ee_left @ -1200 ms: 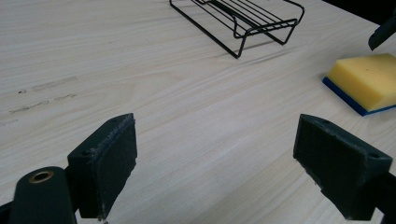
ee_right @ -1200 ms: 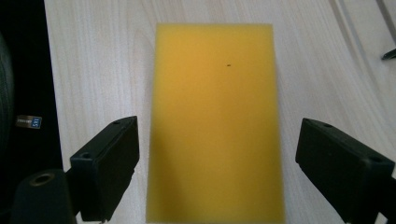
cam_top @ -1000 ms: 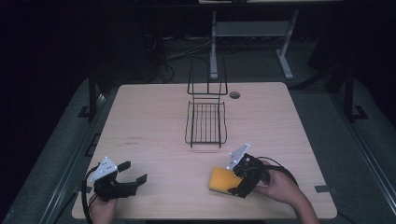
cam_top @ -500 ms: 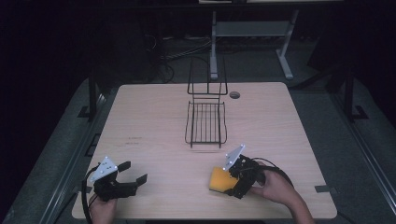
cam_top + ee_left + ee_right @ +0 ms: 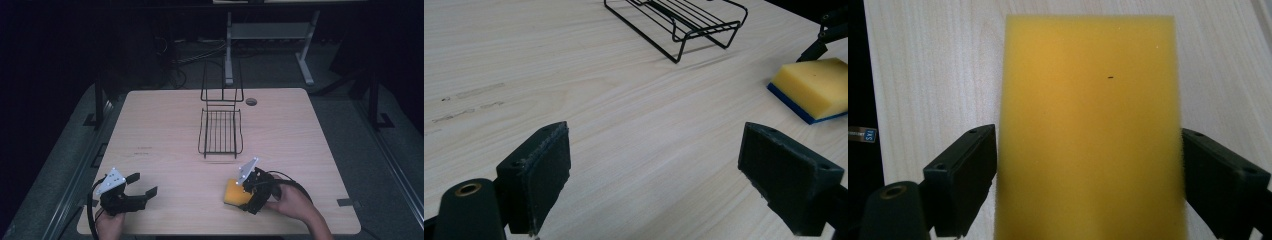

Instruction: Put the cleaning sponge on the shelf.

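The right gripper [image 5: 245,196] has closed in on the yellow sponge [image 5: 236,192] at the near right of the table [image 5: 165,130], moving a little toward the near edge since a second ago. In the right gripper view the sponge [image 5: 1090,130] now sits squarely between the two jaws, which flank its long sides; whether the pads are pressing it yet or just touching is hard to tell. The sponge lies flat on the wood, yellow side up, blue layer beneath. At the near left, the left gripper [image 5: 140,186] has not moved and hangs wide open over bare table. The wire rack [image 5: 220,131] waits empty, well apart toward the far side. A grasp looks imminent.
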Demonstrator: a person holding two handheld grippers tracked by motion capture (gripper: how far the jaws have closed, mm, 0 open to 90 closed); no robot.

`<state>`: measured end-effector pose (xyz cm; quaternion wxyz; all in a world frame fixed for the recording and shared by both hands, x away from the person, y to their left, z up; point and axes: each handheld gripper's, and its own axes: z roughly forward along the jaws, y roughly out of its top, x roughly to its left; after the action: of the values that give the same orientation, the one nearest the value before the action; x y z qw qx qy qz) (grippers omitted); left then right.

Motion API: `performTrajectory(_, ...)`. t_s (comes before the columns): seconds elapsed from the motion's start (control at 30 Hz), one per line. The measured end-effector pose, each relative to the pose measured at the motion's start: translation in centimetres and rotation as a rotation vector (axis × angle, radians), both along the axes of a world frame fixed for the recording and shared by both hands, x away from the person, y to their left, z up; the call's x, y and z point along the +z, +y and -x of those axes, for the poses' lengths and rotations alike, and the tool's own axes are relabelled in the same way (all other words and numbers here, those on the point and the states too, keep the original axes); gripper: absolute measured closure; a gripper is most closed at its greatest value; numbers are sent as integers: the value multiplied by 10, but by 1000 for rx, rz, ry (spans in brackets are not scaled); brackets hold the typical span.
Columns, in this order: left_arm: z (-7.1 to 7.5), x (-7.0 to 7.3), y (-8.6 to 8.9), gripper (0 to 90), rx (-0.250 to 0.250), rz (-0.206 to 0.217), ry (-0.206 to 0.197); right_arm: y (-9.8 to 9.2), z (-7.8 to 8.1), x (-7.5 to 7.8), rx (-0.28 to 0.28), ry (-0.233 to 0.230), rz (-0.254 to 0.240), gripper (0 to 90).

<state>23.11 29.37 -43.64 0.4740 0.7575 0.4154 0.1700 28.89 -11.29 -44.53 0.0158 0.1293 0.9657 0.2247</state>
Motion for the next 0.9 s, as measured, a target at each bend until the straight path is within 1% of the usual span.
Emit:
performTrajectory(0.07,0,0,0,128,0,1,0,-1,1,-1,-8,3,-1,134)
performTrajectory(0.3,0,0,-1,128,-3,0,1,-2,2,-5,-12,-10,-3,135)
performTrajectory(0.43,0,0,0,128,0,3,-1,-1,2,-6,-19,-6,3,137)
performTrajectory(0.63,0,0,1,128,-2,5,1,-1,2,-7,-20,-17,0,146)
performTrajectory(0.9,0,0,1,128,2,7,-3,-1,3,-7,-13,-29,-5,207)
